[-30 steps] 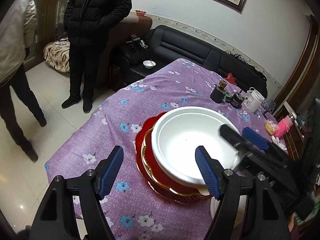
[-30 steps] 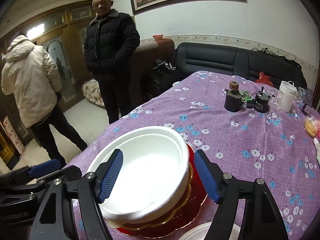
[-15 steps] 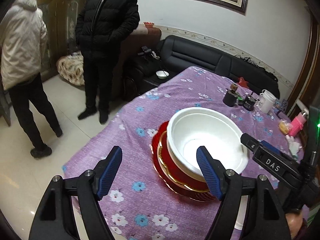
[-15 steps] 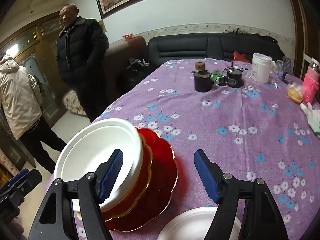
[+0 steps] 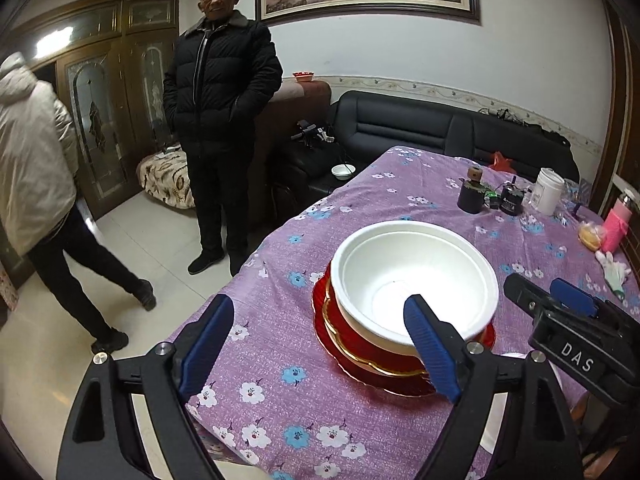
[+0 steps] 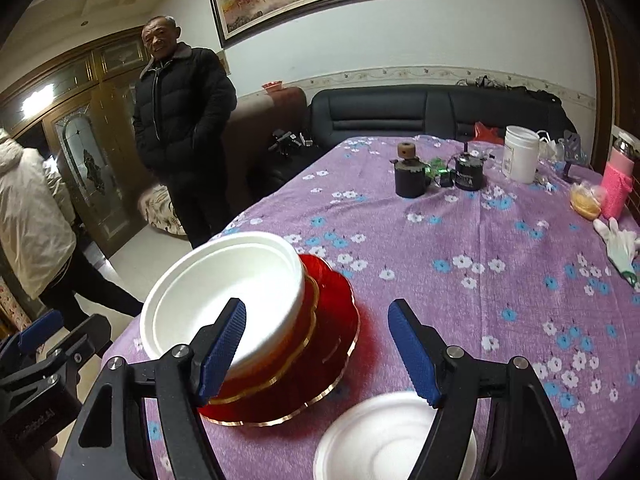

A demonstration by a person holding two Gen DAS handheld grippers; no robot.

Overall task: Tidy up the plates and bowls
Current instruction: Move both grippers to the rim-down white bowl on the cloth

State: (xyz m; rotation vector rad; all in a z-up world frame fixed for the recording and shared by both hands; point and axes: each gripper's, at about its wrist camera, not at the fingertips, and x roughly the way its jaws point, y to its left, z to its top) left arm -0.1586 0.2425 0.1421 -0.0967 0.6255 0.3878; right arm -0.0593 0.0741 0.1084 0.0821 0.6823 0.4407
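A white bowl (image 5: 416,276) sits on top of a red gold-rimmed dish (image 5: 360,344), which rests on a wider red plate (image 6: 336,344) on the purple flowered tablecloth (image 6: 480,280). A white foam plate (image 6: 384,440) lies on the cloth near the right of the stack. My left gripper (image 5: 318,300) hovers short of the stack, its jaws opening with nothing between them. In its own view my right gripper (image 6: 316,304) stands open and empty; the bowl (image 6: 224,292) lies behind its left finger. Each gripper shows at the edge of the other's view.
A person in a black jacket (image 5: 220,120) stands left of the table, and one in a pale jacket (image 5: 32,160) walks further left. A dark cup (image 6: 410,176), white jar (image 6: 520,156), pink bottle (image 6: 618,184) and white glove (image 6: 618,244) occupy the far end. The stack is close to the table's left edge.
Both grippers have drawn back from the stack, which now looks smaller and further off. The left jaws have widened. The person in the pale jacket has stepped along at the left.
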